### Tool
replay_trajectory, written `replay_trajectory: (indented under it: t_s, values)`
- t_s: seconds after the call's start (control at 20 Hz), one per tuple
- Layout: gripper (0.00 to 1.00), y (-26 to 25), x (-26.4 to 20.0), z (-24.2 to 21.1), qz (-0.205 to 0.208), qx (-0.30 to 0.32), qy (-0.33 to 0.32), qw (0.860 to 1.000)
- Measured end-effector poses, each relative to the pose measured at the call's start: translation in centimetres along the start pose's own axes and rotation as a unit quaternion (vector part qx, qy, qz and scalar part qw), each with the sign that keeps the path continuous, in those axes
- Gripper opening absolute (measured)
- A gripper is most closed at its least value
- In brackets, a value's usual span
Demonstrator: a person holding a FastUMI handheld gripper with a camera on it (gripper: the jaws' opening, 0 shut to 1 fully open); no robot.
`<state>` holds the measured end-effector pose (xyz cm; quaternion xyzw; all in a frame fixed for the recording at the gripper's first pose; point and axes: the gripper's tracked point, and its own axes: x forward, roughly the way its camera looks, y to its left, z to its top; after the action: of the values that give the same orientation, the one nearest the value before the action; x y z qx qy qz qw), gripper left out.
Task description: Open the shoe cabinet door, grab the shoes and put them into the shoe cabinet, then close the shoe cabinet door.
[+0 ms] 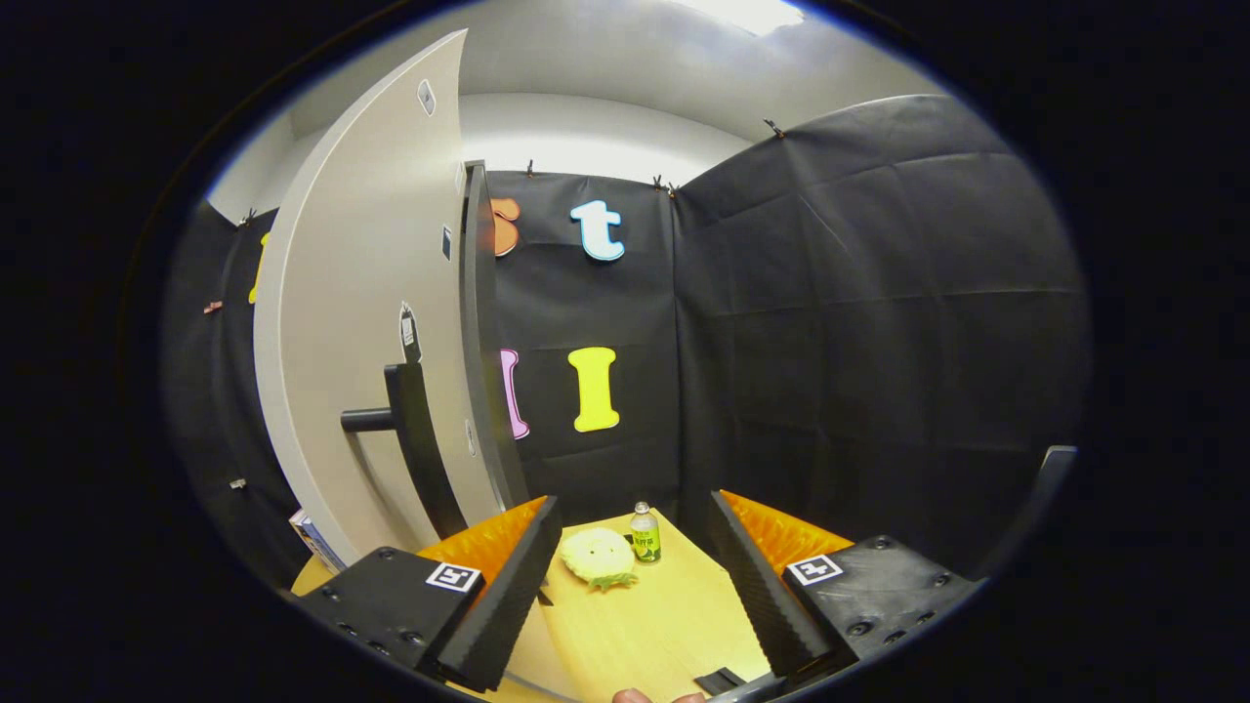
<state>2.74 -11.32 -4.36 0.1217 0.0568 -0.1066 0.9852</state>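
The gripper (635,576) is spread apart and empty above the table (654,635). The slipper (598,558) lies ahead between the fingers, touching or just beside a bottle (645,533). Risk: a grasp may topple the bottle. The cabinet door (376,293) stands to the left.

black cloth (830,322) hangs as the booth's wall beyond the fingers and round to the right, pinned up with small clips (773,127) along its top edge. above it runs a pale wall (586,137) and a ceiling with a bright light (752,12) overhead. a light wooden tabletop (654,625) lies below and between the fingers, reaching ahead to the cloth.
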Motion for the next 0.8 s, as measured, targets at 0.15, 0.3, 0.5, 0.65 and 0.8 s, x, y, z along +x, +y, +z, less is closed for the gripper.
replay_trajectory:
  t_s: [0.15,0.3,0.5,0.65,0.8]
  values:
    - [0.98,0.3,-0.3,-0.1,-0.001,-0.005,0.006,1.0]
    - [0.98,2.0,-0.9,-0.3,0.0,-0.001,0.013,1.0]
    - [0.98,5.3,-2.3,-0.9,0.015,0.007,0.022,1.0]
    - [0.98,7.8,-2.8,-1.3,0.029,0.011,0.028,0.999]
    - [0.98,10.2,-2.8,-1.9,0.051,0.021,0.041,0.998]
